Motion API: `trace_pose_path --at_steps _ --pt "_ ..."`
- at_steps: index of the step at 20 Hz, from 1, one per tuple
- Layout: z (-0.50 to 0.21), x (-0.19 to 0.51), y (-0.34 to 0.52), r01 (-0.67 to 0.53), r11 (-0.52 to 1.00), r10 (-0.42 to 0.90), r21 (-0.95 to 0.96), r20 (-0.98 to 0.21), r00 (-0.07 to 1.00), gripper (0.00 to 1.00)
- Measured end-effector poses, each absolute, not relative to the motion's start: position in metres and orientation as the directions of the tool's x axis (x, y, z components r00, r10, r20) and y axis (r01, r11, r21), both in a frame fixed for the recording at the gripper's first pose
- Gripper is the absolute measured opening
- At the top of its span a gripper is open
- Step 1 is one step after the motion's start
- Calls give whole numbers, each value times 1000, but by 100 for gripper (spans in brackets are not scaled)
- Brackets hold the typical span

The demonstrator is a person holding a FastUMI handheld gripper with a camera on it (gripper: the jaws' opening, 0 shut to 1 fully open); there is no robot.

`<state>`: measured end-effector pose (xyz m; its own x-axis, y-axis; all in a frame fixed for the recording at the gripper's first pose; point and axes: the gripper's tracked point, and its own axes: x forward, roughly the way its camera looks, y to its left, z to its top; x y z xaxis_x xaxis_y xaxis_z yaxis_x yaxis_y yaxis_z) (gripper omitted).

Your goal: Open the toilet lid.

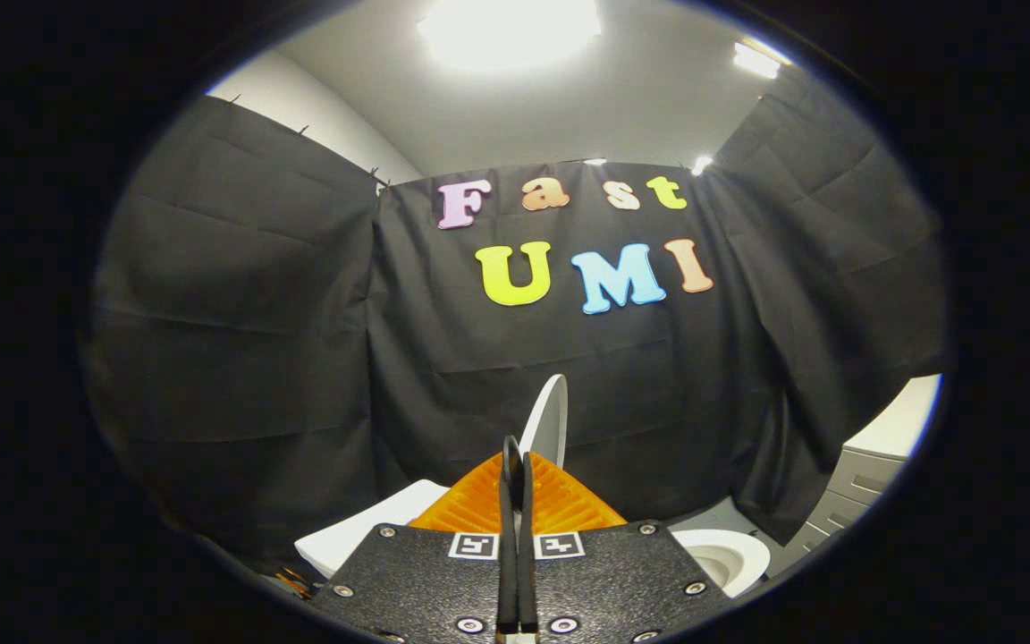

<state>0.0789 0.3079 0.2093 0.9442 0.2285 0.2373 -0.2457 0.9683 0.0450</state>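
Gripper view along the jaws. The gripper points level toward the booth's cloth wall, its two fingers brought together until they almost touch, with only a thin slit between them; whether they pinch anything cannot be told, though the edge of the toilet lid rises directly beyond their tips. The lid stands nearly upright, seen edge-on as a narrow pale blade against the cloth. Below it, the open toilet bowl shows to the right of the fingers, and a white flat part of the toilet, probably the tank top, lies to their left. A grey drawer cabinet stands at the far right. Judged from this position, the lifting stroke is close to finished: the lid is raised and the bowl uncovered. The next move would call for easing the lid back until it rests by itself, then drawing the fingers clear without pulling it forward. No brand or label can be read on the toilet or cabinet; the gripper carries two small square coded markers, not text.
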Motion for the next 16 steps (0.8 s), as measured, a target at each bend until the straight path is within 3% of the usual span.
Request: trace_pose_path --at_steps 16 --pt "210 73 409 -358 902 419 -242 287 862 0"
